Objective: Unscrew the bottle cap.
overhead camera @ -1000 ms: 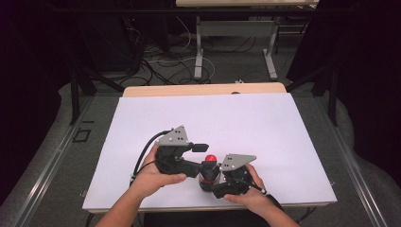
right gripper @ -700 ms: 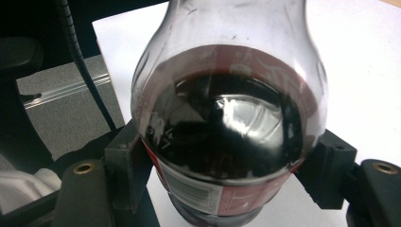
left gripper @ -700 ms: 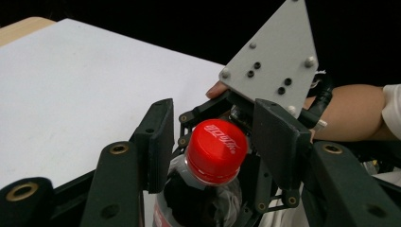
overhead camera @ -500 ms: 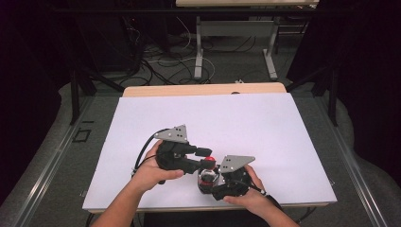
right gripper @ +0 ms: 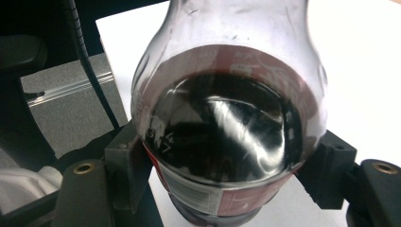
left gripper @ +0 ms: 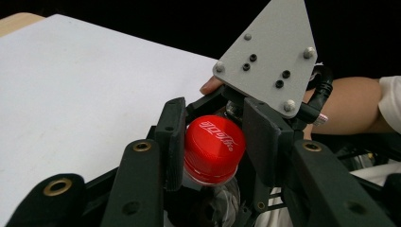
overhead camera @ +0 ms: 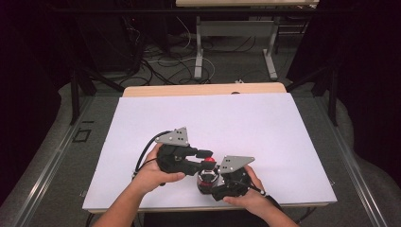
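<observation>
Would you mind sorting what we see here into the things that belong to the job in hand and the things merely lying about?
In the job:
- bottle, dark drink inside, clamped by the right gripper
- red cap, with the left gripper shut on it
- white table underneath

Lying about:
- cables on the floor behind
- metal stand legs beyond the table

Bottle [right gripper: 222,132] neck beyond top edge

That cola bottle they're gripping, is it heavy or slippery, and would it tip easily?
The bottle holds dark liquid well up its body, so it is probably fairly heavy. Its clear, glossy wall looks smooth, so likely slippery, and thin enough to dent. The right gripper clamps its body while the left gripper pinches the red cap, so tipping seems unlikely now.
</observation>
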A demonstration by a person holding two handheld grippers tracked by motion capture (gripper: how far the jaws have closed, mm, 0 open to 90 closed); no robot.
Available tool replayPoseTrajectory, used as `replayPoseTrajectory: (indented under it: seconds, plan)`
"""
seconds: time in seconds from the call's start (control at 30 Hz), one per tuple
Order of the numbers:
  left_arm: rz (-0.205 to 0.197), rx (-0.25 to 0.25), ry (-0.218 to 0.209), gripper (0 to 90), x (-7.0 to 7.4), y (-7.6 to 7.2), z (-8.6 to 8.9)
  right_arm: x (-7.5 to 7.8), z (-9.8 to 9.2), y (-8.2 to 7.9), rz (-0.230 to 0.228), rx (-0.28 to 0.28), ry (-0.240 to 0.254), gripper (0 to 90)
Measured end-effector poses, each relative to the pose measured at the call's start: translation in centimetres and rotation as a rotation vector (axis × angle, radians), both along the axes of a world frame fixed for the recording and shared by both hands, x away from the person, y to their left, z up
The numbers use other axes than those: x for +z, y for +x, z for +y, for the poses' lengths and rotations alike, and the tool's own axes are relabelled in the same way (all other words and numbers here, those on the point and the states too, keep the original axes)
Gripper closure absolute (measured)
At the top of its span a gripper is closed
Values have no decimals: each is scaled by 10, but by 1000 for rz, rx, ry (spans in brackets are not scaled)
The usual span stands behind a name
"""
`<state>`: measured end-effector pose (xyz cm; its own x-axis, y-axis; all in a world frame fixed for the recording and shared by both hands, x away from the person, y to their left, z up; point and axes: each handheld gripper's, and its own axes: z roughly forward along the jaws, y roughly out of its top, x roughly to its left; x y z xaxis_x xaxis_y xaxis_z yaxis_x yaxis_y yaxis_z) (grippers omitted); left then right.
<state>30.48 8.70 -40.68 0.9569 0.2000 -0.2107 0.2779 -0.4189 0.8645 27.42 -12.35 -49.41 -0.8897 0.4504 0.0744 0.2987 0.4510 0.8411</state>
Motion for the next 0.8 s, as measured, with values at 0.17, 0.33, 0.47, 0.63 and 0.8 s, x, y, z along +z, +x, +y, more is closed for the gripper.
replayPoseTrajectory:
  seconds: [0.17, 0.33, 0.47, 0.63, 0.8]
  plan:
    - [-13, 92, 16, 615, 2, -9, -4, 0, -1, 1, -4, -22, 4, 289]
    - [-62, 253, 26, 616, 0, -23, -14, 0, -3, 3, 1, -49, -1, 289]
    - [-64, 352, 25, 616, -2, -31, -20, -1, -4, 4, 4, -60, -19, 289]
    - [-80, 493, 15, 616, -4, -42, -29, -2, -3, 3, -17, -115, -22, 289]
    - [-90, 499, 14, 614, -6, -43, -33, -2, -4, 4, -21, -130, -15, 289]
